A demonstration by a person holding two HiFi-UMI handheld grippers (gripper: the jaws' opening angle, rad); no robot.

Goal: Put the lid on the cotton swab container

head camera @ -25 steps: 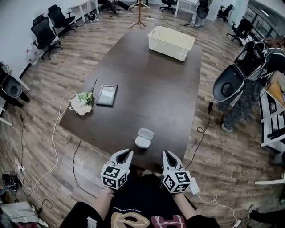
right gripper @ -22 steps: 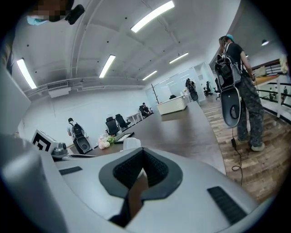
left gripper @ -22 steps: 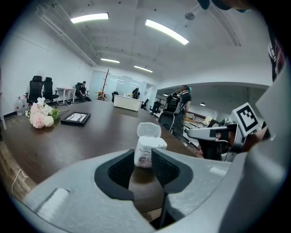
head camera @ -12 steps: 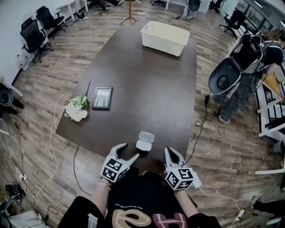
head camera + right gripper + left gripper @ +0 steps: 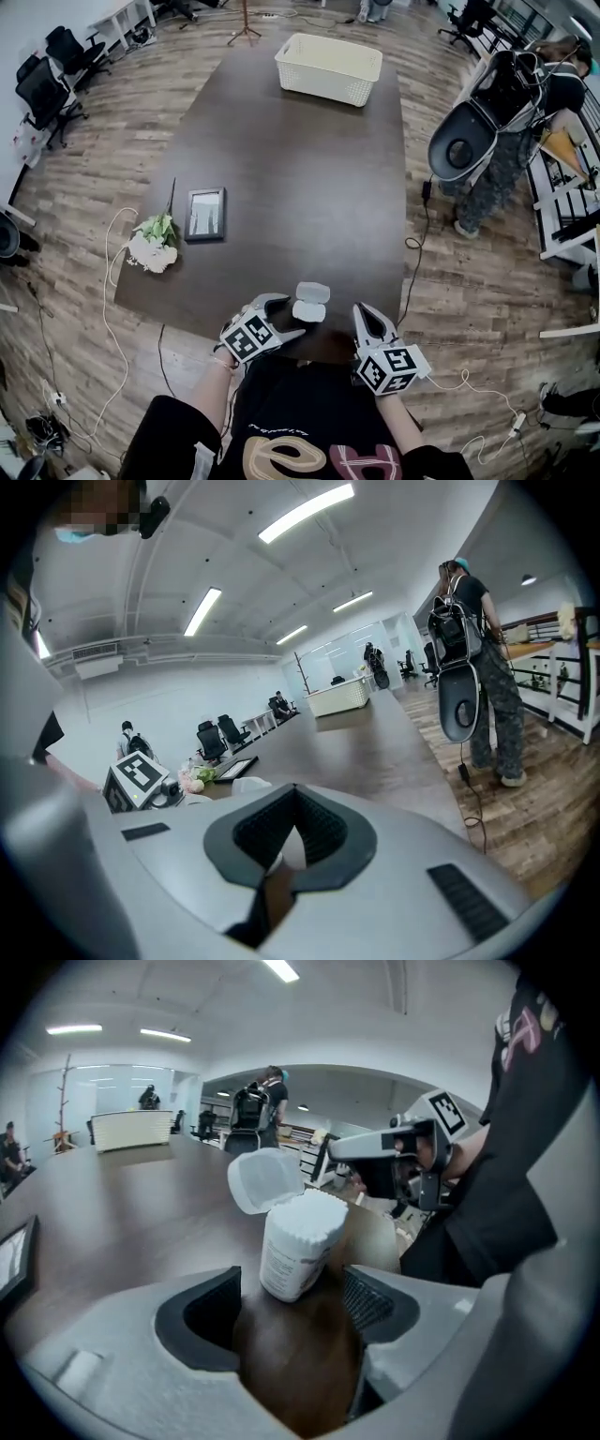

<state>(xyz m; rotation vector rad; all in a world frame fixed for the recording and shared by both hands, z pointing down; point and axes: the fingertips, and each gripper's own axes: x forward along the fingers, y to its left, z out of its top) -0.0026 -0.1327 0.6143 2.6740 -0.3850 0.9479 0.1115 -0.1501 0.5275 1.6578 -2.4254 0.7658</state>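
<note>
Left gripper view, left hand-held gripper (image 5: 292, 1290) just opened wide, cotton swab container (image 5: 298, 1237) between jaws, probably untouched

A long dark table (image 5: 300, 169) stands on a wood floor (image 5: 84, 187). A white basket (image 5: 323, 82) sits at its far end. Near the left edge lies a frame (image 5: 205, 215), with flowers (image 5: 150, 248) just beside it at the table's corner. Black chairs (image 5: 45, 89) stand far left. A person (image 5: 506, 150) stands to the right, and a cable (image 5: 419, 234) trails across the floor nearby.
</note>
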